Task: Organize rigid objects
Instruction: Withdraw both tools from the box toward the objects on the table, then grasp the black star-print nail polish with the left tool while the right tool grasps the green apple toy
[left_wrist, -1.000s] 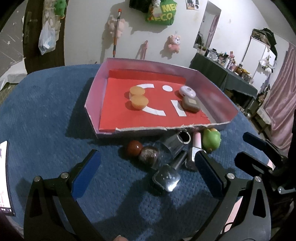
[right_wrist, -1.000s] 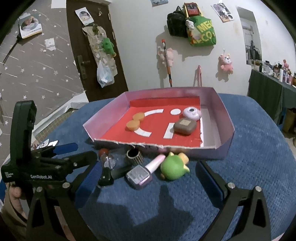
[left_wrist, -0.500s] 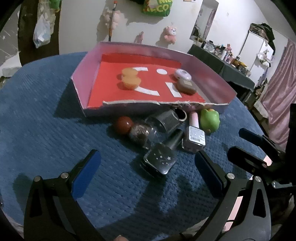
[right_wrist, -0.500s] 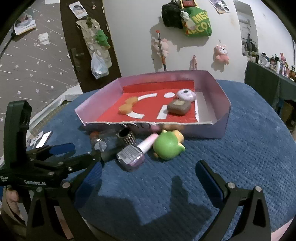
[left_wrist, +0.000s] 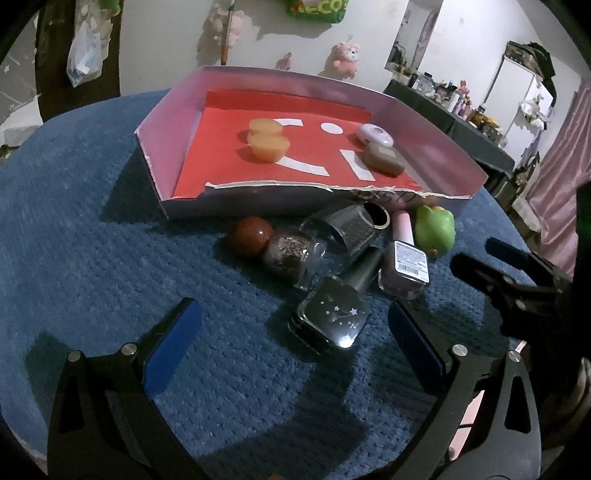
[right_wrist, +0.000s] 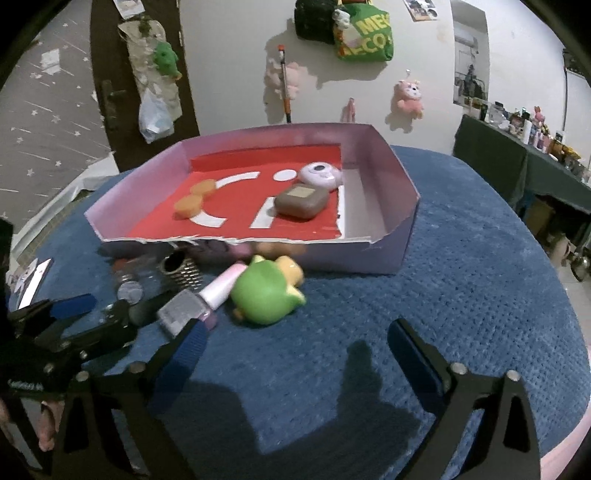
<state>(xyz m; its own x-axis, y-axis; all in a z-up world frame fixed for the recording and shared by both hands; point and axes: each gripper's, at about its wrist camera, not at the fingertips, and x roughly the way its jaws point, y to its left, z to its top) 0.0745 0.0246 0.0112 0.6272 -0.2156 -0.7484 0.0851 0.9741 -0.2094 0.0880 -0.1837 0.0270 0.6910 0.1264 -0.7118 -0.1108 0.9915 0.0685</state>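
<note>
A pink box (left_wrist: 177, 110) (right_wrist: 402, 206) with a red floor holds two orange cups (left_wrist: 267, 142), a brown case (left_wrist: 382, 158) (right_wrist: 301, 201) and a lilac round case (left_wrist: 371, 133). In front of it lie a black nail polish bottle (left_wrist: 334, 310), a lilac polish bottle (left_wrist: 404, 266) (right_wrist: 195, 308), a glitter jar (left_wrist: 290, 249), a red ball (left_wrist: 249, 230), a clear cap (left_wrist: 345, 223) and a green frog toy (left_wrist: 436, 230) (right_wrist: 264, 295). My left gripper (left_wrist: 291, 343) is open just before the black bottle. My right gripper (right_wrist: 295, 343) is open before the frog.
The blue knitted cloth (left_wrist: 74, 221) covers the round table. A phone (right_wrist: 33, 280) lies at the table's left edge. The right gripper shows at the right of the left wrist view (left_wrist: 509, 273). A dark side table (right_wrist: 517, 166) stands far right.
Both grippers have moved forward and lower toward the pile of objects; the objects look larger and nearer. Both stay open. Nothing on the table has moved.
</note>
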